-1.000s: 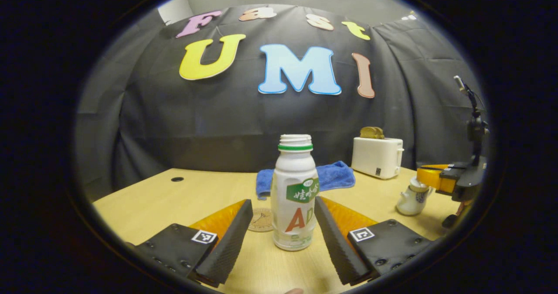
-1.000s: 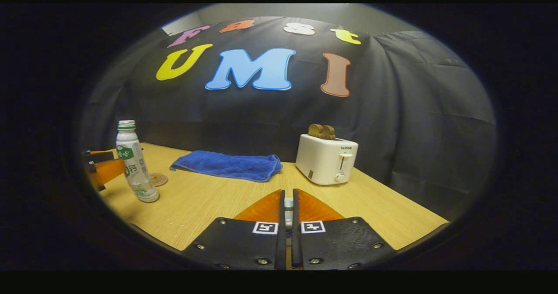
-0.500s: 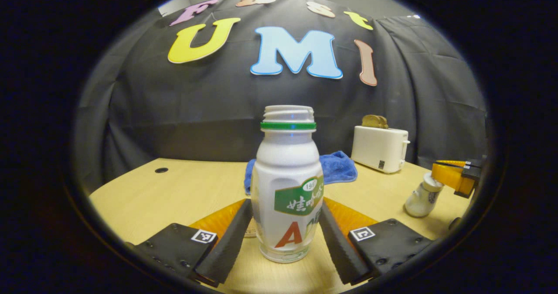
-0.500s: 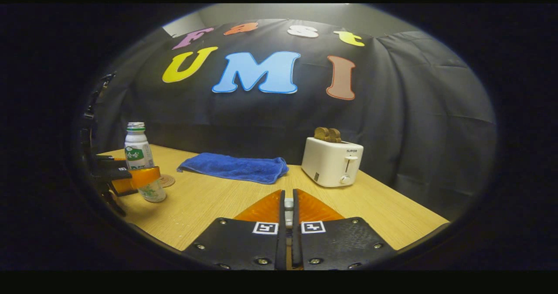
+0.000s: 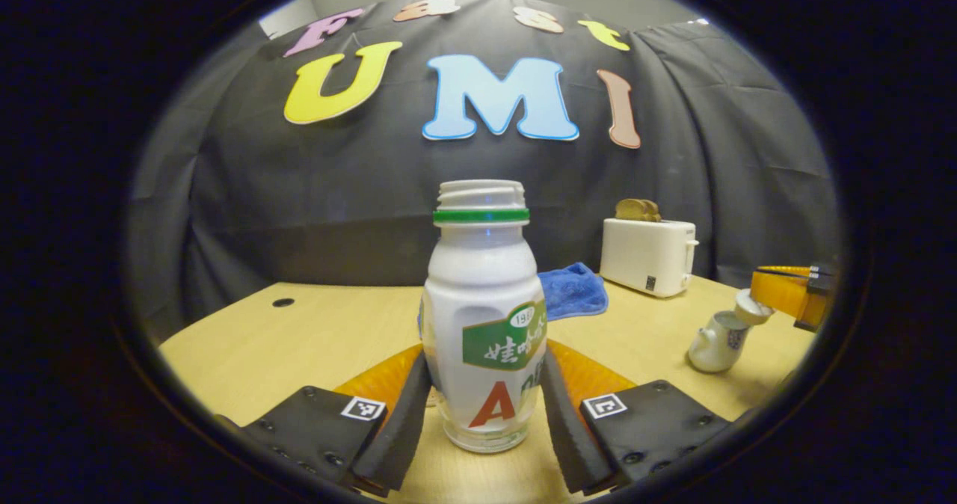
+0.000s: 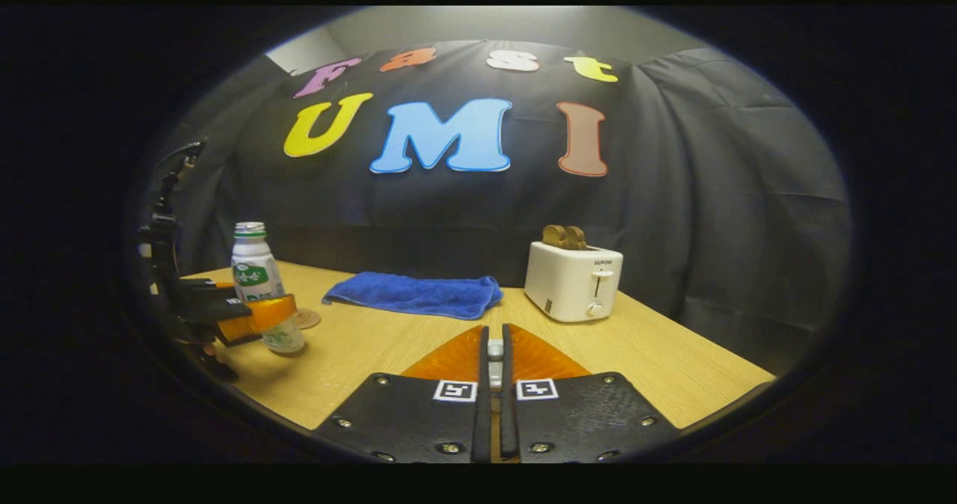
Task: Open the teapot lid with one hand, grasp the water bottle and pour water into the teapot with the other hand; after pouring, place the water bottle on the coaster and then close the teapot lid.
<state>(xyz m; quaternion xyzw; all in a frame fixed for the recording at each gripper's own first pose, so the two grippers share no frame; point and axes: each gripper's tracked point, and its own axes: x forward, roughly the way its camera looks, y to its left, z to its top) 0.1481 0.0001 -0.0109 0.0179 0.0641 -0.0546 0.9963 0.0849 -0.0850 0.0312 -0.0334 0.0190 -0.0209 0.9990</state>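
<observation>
- Left gripper view: my left gripper point(image 5: 484, 407) has its two fingers against the lower sides of the water bottle point(image 5: 483, 317), one on each flank, so I judge it clamped on the bottle; the bottle stands upright on the table point(image 5: 299, 339), cap off, neck open; off to the right the teapot point(image 5: 716, 341) sits on the table with its lid point(image 5: 752, 309) lifted clear of the opening and held tilted just above it at the tip of my right gripper point(image 5: 785, 294).
- For the grasp to be good I want the pads low but not at the very base, squeezing evenly, so the bottle does not twist when I lift; I would raise it straight up before swinging it towards the teapot, since the open neck will spill with any early tilt.
- Right gripper view: my right gripper's fingers point(image 6: 516, 384) are closed almost together with a small pale piece pinched between them, which I take for the lid's knob; further left the bottle point(image 6: 258, 283) stands just in front of the round coaster point(image 6: 305, 318), with my left gripper point(image 6: 247, 317) around its lower half; the blue cloth point(image 6: 415, 294) and the toaster point(image 6: 572, 280) lie behind, well apart from the work.
- I should keep the lid high and off to one side, leaving the opening free for the pour.
</observation>
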